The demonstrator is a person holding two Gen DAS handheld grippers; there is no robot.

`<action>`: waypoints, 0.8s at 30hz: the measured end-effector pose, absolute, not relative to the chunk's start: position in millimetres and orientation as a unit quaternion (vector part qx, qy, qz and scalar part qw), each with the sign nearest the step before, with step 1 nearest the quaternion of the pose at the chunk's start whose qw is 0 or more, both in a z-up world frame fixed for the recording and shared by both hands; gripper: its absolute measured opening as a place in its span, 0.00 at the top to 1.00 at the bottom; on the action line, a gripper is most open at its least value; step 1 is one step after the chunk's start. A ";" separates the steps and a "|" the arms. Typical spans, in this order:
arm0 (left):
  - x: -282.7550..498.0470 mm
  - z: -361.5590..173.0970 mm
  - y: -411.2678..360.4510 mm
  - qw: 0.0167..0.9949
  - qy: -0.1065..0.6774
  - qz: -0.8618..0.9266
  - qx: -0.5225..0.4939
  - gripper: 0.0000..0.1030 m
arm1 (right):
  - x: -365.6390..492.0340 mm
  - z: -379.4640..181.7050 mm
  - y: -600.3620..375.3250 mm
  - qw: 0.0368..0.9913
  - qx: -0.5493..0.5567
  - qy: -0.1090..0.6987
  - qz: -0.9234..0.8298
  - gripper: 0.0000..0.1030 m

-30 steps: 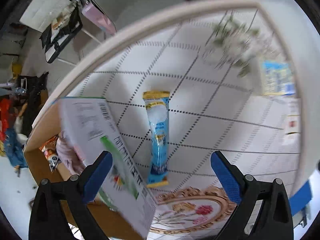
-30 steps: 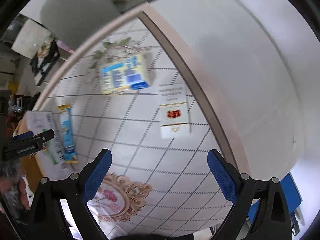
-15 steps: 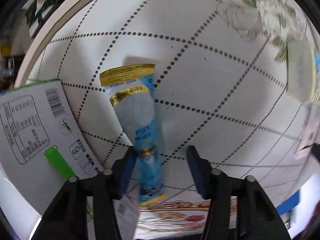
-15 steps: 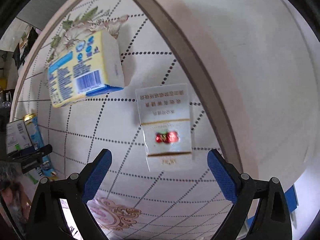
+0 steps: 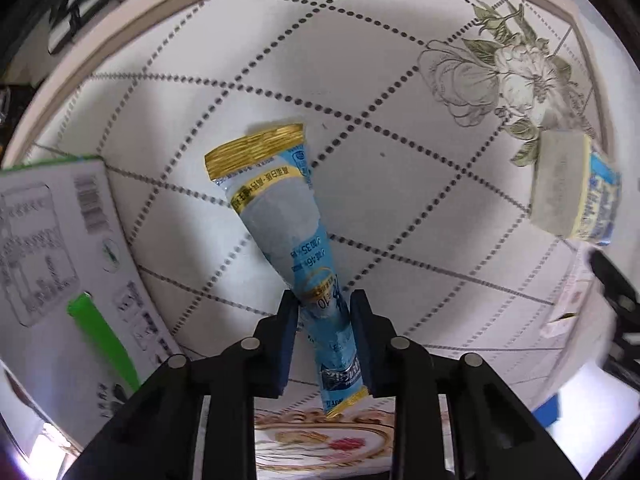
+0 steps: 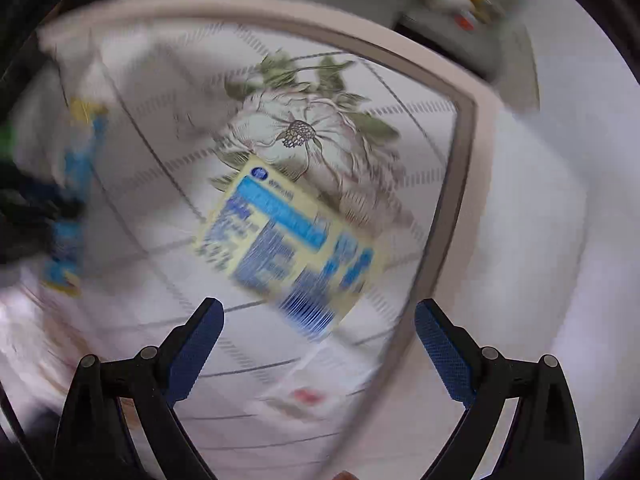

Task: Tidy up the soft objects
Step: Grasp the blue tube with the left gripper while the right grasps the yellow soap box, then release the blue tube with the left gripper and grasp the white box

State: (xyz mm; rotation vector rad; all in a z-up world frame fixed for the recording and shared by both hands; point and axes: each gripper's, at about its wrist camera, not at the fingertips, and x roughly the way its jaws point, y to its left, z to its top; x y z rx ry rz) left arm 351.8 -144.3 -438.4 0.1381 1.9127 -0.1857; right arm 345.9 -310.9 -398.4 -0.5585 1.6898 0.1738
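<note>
Blue pouch [image 5: 298,236] clamped in left tool [image 5: 325,320]; right tool [image 6: 316,336] gapes wide.

The left tool [image 5: 325,312], pointing steeply down, has just clamped tight, while the right tool [image 6: 319,320] gapes wide.

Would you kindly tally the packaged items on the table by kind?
Blue tubes: 1
Yellow packs: 1
White packets with a red mark: 1
White cartons with a green stripe: 1
Total: 4
</note>
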 end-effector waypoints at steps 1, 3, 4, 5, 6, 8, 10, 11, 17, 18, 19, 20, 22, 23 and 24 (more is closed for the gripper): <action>353.2 -437.4 -142.1 0.566 0.819 -0.079 0.046 0.72 | 350.7 -408.2 -306.2 0.611 -0.254 0.744 0.091 0.05; 351.4 -439.5 -137.9 0.560 0.824 -0.080 0.028 0.68 | 354.4 -420.7 -299.2 0.593 -0.263 0.753 0.116 0.05; 348.9 -439.6 -137.0 0.559 0.825 -0.077 0.027 0.68 | 357.1 -428.1 -297.3 0.584 -0.271 0.757 0.115 0.05; 346.6 -440.7 -135.3 0.558 0.826 -0.077 0.026 0.67 | 358.9 -432.4 -295.5 0.580 -0.264 0.762 0.116 0.05; 342.4 -442.9 -133.2 0.558 0.826 -0.078 0.028 0.67 | 362.7 -436.9 -298.5 0.575 -0.233 0.776 0.113 0.06; 335.8 -442.8 -130.3 0.561 0.823 -0.075 0.043 0.67 | 369.1 -436.3 -308.4 0.581 -0.165 0.791 0.101 0.11; 332.1 -438.1 -130.3 0.568 0.818 -0.073 0.047 0.67 | 373.0 -431.5 -318.9 0.593 -0.095 0.795 0.081 0.15; 329.9 -436.1 -129.4 0.571 0.817 -0.070 0.048 0.67 | 373.8 -431.0 -322.3 0.594 -0.070 0.798 0.072 0.16; 341.6 -429.2 -124.1 0.577 0.813 -0.058 0.050 0.65 | 373.5 -438.8 -309.9 0.613 -0.056 0.785 0.062 0.16; 343.2 -428.7 -121.7 0.580 0.811 -0.053 0.054 0.65 | 374.0 -441.4 -306.9 0.614 -0.044 0.787 0.050 0.24; 345.0 -426.3 -120.9 0.585 0.807 -0.048 0.059 0.65 | 373.6 -441.8 -310.0 0.613 -0.019 0.789 0.037 0.28; 347.2 -423.2 -121.2 0.592 0.802 -0.045 0.064 0.65 | 366.2 -442.1 -318.8 0.612 0.006 0.790 0.031 0.29; 349.5 -413.1 -120.0 0.606 0.790 -0.031 0.082 0.65 | 361.8 -437.7 -327.8 0.613 0.051 0.789 0.020 0.31; 349.5 -405.7 -120.1 0.616 0.782 -0.027 0.088 0.65 | 356.2 -431.4 -335.7 0.620 0.069 0.782 0.010 0.32; 348.9 -397.2 -120.8 0.626 0.774 -0.024 0.093 0.65 | 352.1 -424.3 -341.6 0.626 0.076 0.776 0.002 0.34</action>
